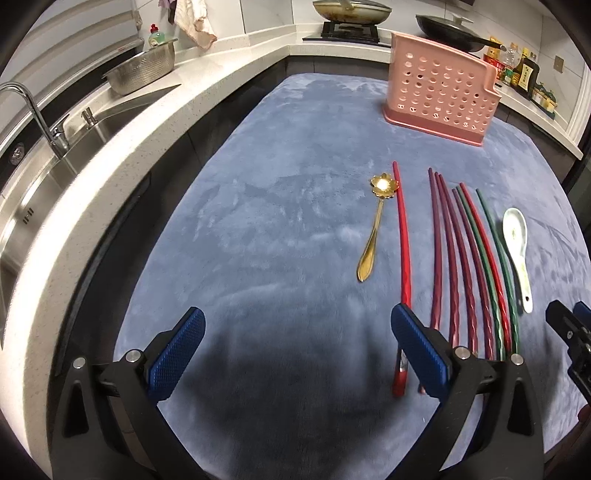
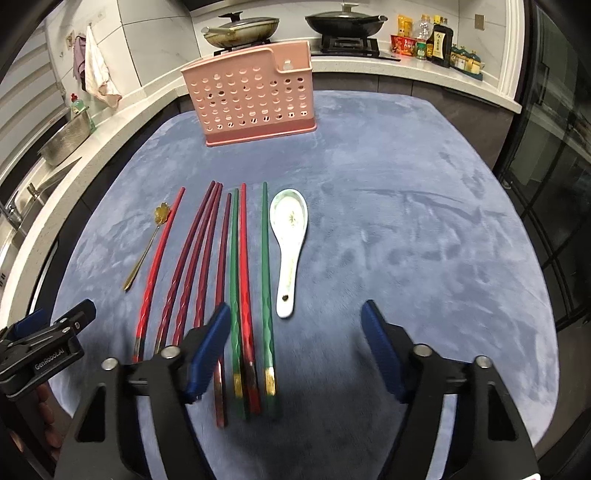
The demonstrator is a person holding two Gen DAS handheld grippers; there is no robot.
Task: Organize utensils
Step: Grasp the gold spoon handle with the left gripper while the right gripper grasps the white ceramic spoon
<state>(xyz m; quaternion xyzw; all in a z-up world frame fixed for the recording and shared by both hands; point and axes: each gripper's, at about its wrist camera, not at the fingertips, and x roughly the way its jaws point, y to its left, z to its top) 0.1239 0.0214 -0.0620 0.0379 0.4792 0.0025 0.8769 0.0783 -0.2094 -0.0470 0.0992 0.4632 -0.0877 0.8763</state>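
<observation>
Several red, maroon and green chopsticks [image 1: 461, 258] [image 2: 221, 258] lie side by side on a blue-grey cloth [image 1: 280, 206] [image 2: 406, 221]. A gold flower-bowl spoon [image 1: 375, 229] [image 2: 147, 247] lies left of them. A white ceramic spoon [image 1: 517, 251] [image 2: 290, 243] lies to their right. A pink perforated utensil holder [image 1: 439, 88] [image 2: 255, 96] stands at the far end. My left gripper [image 1: 299, 336] is open and empty, near the chopsticks' handle ends. My right gripper [image 2: 295, 332] is open and empty above the near ends of the green chopsticks.
A white counter [image 1: 147, 122] with a steel sink [image 1: 40, 177], tap and colander [image 1: 142, 70] runs along the left. Pans on a stove [image 2: 295, 26] and bottles [image 2: 432, 40] stand behind the holder. The other gripper shows at each view's edge [image 1: 572, 332] [image 2: 44, 347].
</observation>
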